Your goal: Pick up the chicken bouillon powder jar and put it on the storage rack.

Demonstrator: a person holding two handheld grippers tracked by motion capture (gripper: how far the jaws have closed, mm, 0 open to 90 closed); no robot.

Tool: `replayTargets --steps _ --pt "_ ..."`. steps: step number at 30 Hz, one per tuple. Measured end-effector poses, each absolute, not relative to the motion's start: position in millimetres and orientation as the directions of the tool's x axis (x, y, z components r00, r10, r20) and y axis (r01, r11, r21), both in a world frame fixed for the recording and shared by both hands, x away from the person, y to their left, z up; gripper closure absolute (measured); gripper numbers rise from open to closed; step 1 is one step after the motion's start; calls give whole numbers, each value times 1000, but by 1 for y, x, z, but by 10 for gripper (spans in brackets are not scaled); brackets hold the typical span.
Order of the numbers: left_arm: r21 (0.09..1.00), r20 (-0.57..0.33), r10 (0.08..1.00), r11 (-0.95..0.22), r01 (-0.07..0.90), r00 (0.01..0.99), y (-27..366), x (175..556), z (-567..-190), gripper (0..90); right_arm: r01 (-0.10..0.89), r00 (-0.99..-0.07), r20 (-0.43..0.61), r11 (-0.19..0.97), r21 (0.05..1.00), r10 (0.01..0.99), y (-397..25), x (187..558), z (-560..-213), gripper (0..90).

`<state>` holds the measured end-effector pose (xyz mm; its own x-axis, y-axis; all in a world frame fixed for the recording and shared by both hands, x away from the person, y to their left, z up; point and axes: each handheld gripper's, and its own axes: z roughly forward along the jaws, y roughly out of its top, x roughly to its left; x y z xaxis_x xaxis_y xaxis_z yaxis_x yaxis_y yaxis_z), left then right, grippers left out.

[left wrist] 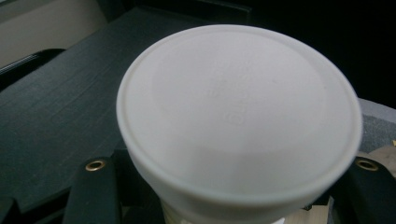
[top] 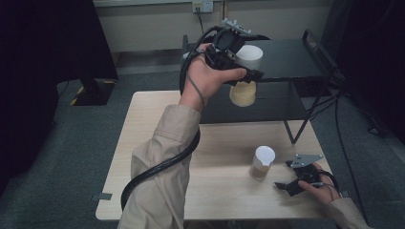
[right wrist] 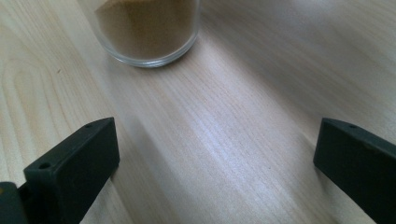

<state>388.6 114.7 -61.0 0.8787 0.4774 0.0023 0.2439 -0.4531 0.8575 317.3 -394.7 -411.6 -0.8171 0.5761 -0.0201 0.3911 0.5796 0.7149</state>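
Observation:
A jar with a white lid (top: 249,55) and pale yellow powder (top: 242,94) hangs in the air in front of the black rack. My left gripper (top: 245,72) is shut on its neck just under the lid. In the left gripper view the lid (left wrist: 238,116) lies close up between the jaws of the left gripper (left wrist: 231,186). A second white-lidded jar (top: 261,163), with brown powder, stands on the wooden table (top: 157,143). My right gripper (top: 292,177) rests open just to its right. The right gripper view has that jar's base (right wrist: 147,32) ahead of the wide-apart jaws of the right gripper (right wrist: 215,149).
A black two-level rack stands at the table's far side, with a top shelf (top: 286,59) and a lower shelf (top: 270,102). A thick cable (top: 157,167) trails from the left gripper along the sleeve. Grey floor surrounds the table.

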Motion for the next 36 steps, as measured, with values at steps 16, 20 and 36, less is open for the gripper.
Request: replayTargets --steps 16,20,36 --pt "858 13 536 -439 266 844 109 403 -29 350 391 -817 -20 578 716 577 -395 317 -412 0" --pt "853 20 561 -442 278 828 106 410 -26 350 391 -817 -20 579 716 577 -395 317 -412 0" --pt "842 13 639 -421 336 769 99 437 -34 350 391 -817 -20 579 716 576 -395 317 -412 0"
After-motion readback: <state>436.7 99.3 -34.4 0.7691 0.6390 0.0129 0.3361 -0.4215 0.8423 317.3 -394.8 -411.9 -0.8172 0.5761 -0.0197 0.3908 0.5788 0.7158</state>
